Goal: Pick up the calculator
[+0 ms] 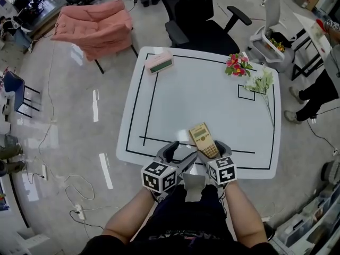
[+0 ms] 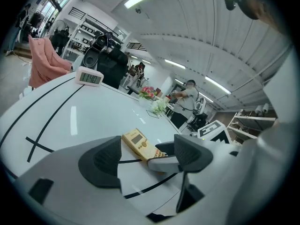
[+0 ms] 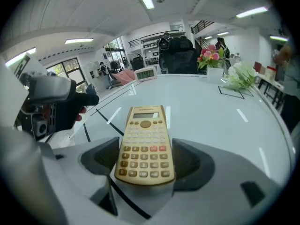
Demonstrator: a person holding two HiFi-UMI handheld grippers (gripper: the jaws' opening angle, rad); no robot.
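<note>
Head view: a white table (image 1: 202, 89) marked with black lines fills the centre of the frame. The calculator (image 1: 203, 139) is seen at lower centre, near the table's lower edge, with its key end taken between the jaws of the right gripper (image 1: 211, 152). In the right gripper view the calculator (image 3: 146, 142) is shown at frame centre, display end pointing away, and the jaws of the right gripper (image 3: 146, 162) are closed against its two long sides. Whether it is lifted clear of the table cannot be told. The left gripper (image 1: 178, 154) is held just to the left, and in its own view the left gripper (image 2: 145, 156) is shown with jaws apart and only the tabletop between them. A digital clock (image 1: 159, 63) is placed at the table's upper left, and flowers (image 1: 238, 65) at its upper right.
</note>
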